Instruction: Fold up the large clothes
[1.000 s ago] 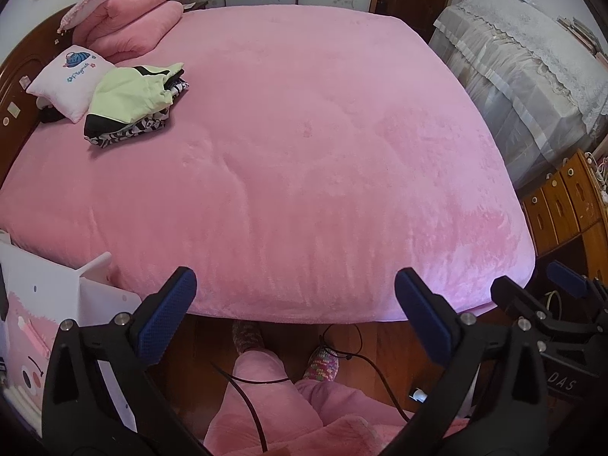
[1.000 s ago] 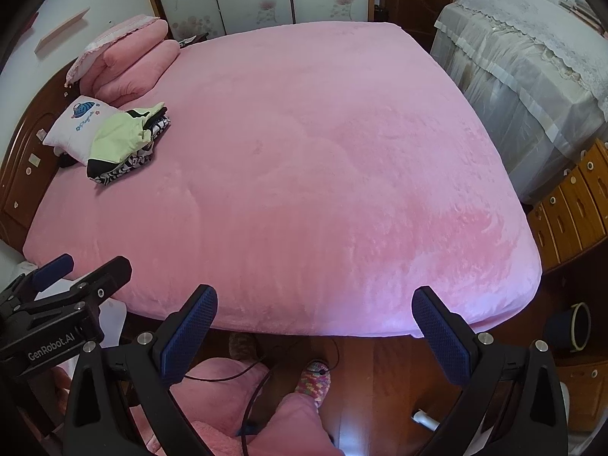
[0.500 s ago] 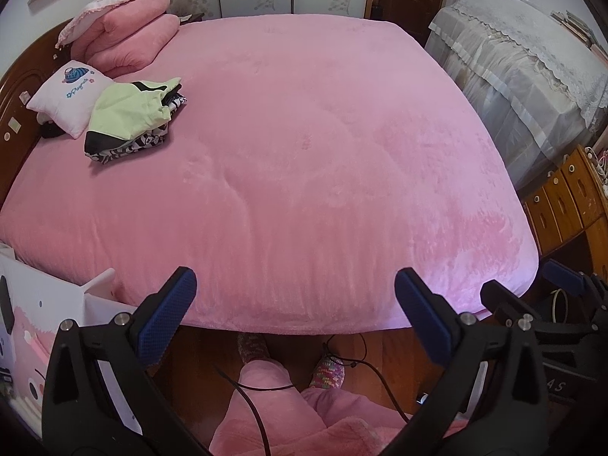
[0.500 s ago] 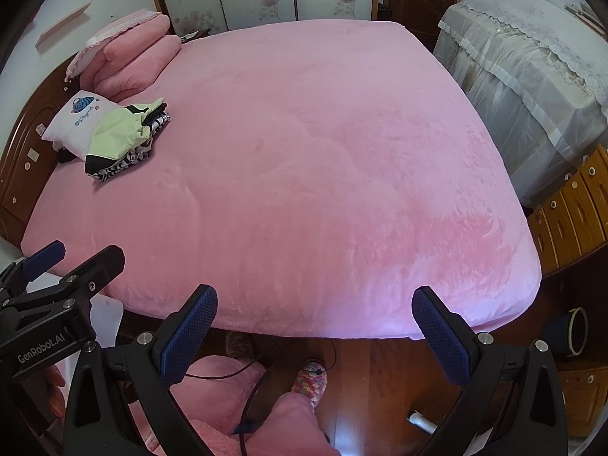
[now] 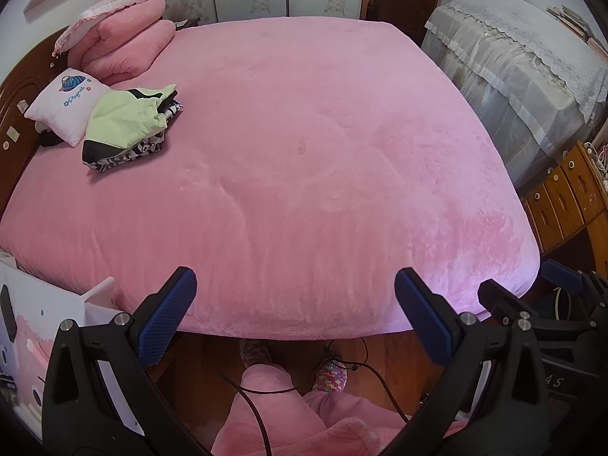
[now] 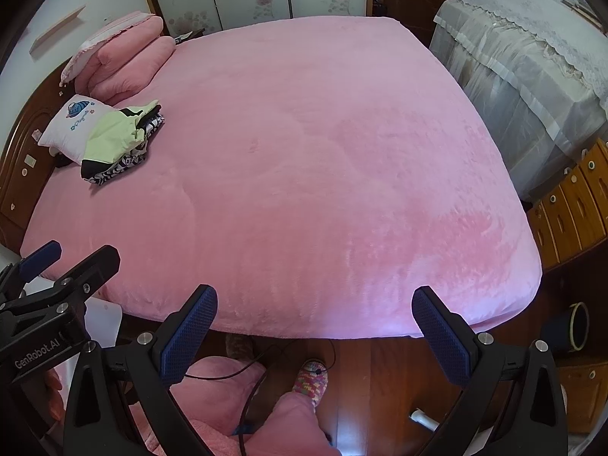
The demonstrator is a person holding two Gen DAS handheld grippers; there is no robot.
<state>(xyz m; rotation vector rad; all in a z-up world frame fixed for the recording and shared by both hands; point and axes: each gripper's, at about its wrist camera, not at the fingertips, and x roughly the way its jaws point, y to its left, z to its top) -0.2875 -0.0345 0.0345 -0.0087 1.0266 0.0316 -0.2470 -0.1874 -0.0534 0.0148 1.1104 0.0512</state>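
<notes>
A small stack of folded clothes (image 5: pixel 129 129), pale green on top with black-and-white fabric under it, lies at the far left of the pink bed (image 5: pixel 304 152), against a white pillow (image 5: pixel 62 110). It also shows in the right wrist view (image 6: pixel 117 144). My left gripper (image 5: pixel 296 315) is open and empty, held over the floor at the bed's near edge. My right gripper (image 6: pixel 315 326) is open and empty beside it. Each gripper shows in the other's view: the right gripper (image 5: pixel 532 304) and the left gripper (image 6: pixel 57 277).
Pink pillows (image 5: pixel 121 45) are stacked at the headboard. A cloth-covered piece of furniture (image 5: pixel 524 76) and a wooden drawer unit (image 5: pixel 566 197) stand right of the bed. A white box (image 5: pixel 38 342) is at the near left. The person's pink-clad legs (image 5: pixel 273 399) and cables are below.
Both grippers have risen and tilted a little, so the bed sits lower and fuller in both views. Both stay open and empty.
</notes>
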